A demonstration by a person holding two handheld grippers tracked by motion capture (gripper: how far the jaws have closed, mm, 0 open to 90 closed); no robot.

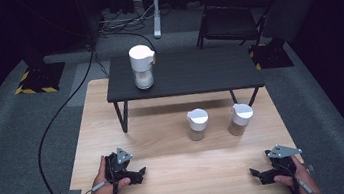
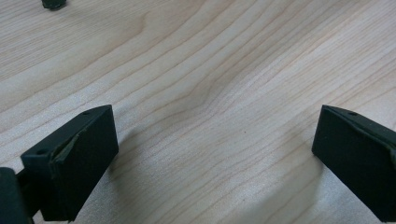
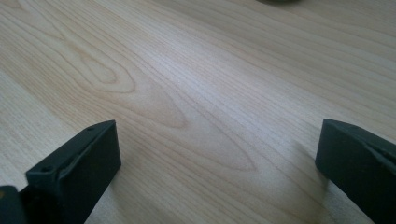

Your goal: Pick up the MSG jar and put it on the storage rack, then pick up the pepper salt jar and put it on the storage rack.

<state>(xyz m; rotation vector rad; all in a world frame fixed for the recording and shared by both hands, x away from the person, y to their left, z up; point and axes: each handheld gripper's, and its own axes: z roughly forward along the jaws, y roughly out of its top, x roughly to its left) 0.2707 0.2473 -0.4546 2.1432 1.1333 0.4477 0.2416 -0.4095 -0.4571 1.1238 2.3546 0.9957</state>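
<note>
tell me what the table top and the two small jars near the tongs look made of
Table top: pale wood or wood-look laminate, matte, with clear grain lines. Left jar and right jar: see-through bodies, glass or clear plastic, holding something tan, with smooth white lids, probably plastic.

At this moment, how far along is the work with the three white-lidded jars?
Nothing looks begun. The left gripper and right gripper rest low at the wooden table's near edge, jaws wide open and empty. One jar stands on the dark raised shelf; two smaller jars stand untouched below its front. All handling of the jars remains ahead.
</note>
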